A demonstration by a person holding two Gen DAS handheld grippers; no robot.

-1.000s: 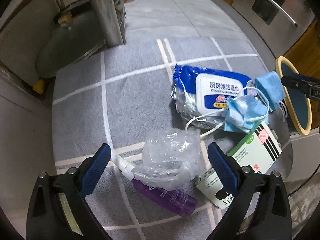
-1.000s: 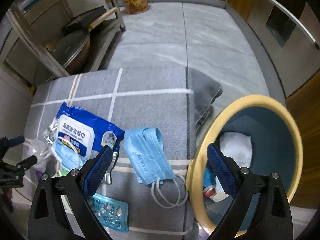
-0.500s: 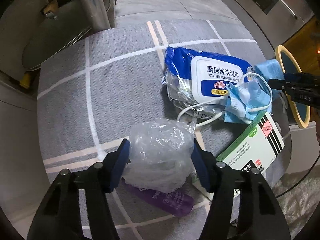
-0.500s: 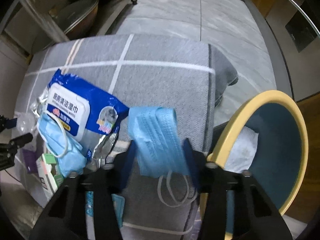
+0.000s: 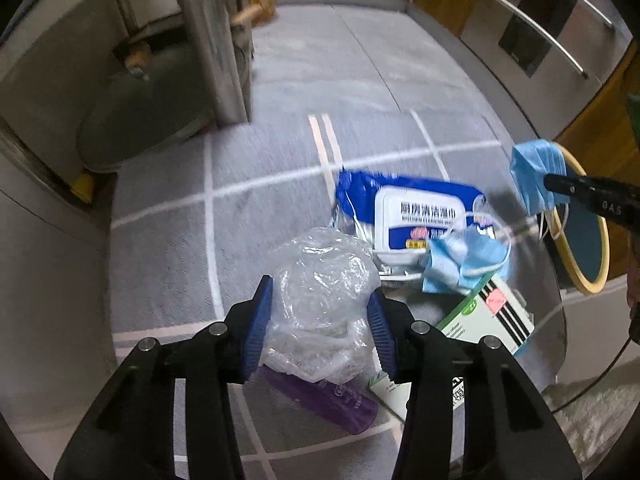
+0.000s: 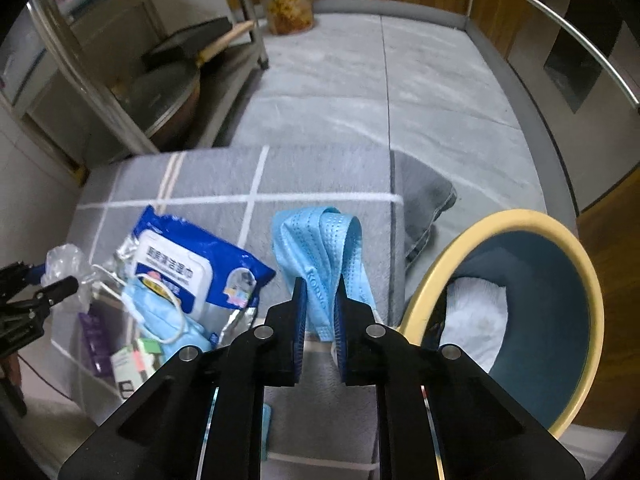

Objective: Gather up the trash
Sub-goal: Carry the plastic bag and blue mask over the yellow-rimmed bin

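Note:
My left gripper [image 5: 320, 300] is shut on a crumpled clear plastic bag [image 5: 320, 280], lifted above a purple tube [image 5: 324, 396]. My right gripper [image 6: 320, 300] is shut on a blue face mask [image 6: 320, 248], held above the grey cushion beside the blue bin with a yellow rim [image 6: 532, 304]; mask and bin also show in the left wrist view [image 5: 536, 180]. On the cushion lie a blue wipes pack [image 5: 416, 212], a second blue mask [image 5: 464, 264] and a green-and-white box [image 5: 488, 316].
A grey checked cushion [image 6: 312, 176] holds the trash. White paper [image 6: 476, 316] lies in the bin. A metal rack with a pan [image 6: 168, 92] stands at the left. A tub of food [image 6: 288, 0] stands at the far wall. Steel cabinet fronts [image 6: 580, 60] are at the right.
My left gripper closed on the plastic bag and lifted it. My right gripper closed on the blue mask and raised it off the cushion.

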